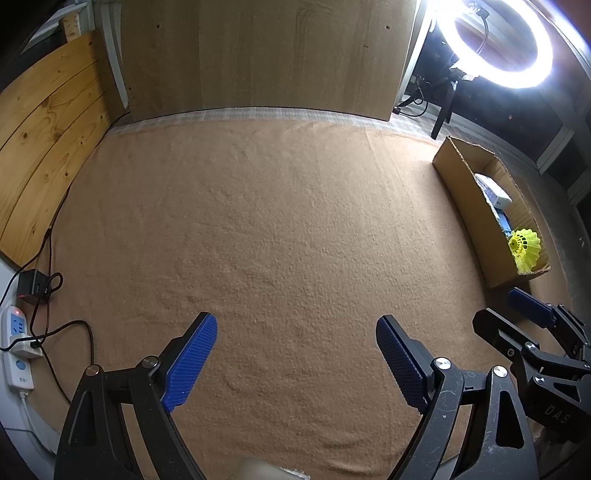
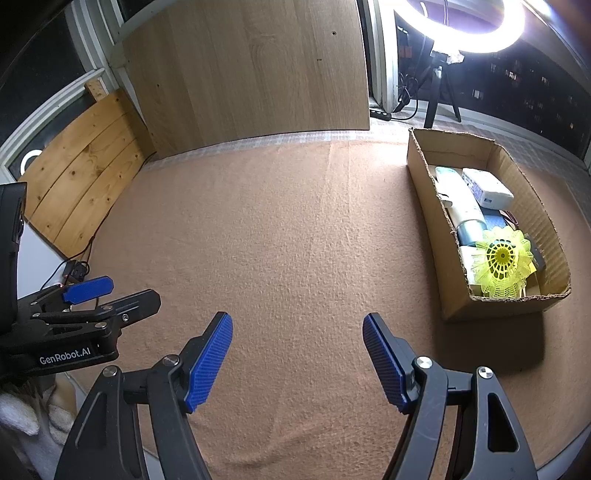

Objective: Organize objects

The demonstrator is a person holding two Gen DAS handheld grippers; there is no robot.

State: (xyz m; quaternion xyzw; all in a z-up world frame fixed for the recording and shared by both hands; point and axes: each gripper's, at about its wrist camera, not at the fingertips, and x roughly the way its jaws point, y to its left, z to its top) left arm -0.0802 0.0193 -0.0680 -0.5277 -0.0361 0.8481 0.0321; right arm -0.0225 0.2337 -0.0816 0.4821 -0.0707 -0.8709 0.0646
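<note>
Covering the whole work surface, a peach-orange textured cloth (image 2: pixel 295 240) lies bare in the middle. Behind it, a pale upright wooden board (image 2: pixel 251 70) leans beside a pine plank panel (image 2: pixel 85 177), and a glowing white ring light (image 2: pixel 469 33) stands before dark windows. On the right sits an open brown cardboard box (image 2: pixel 428 206) holding a yellow plastic shuttlecock (image 2: pixel 502 258) and a white packet (image 2: pixel 487 188). Both the left gripper (image 1: pixel 295 354) and right gripper (image 2: pixel 297 354) hover wide, holding nothing.
</note>
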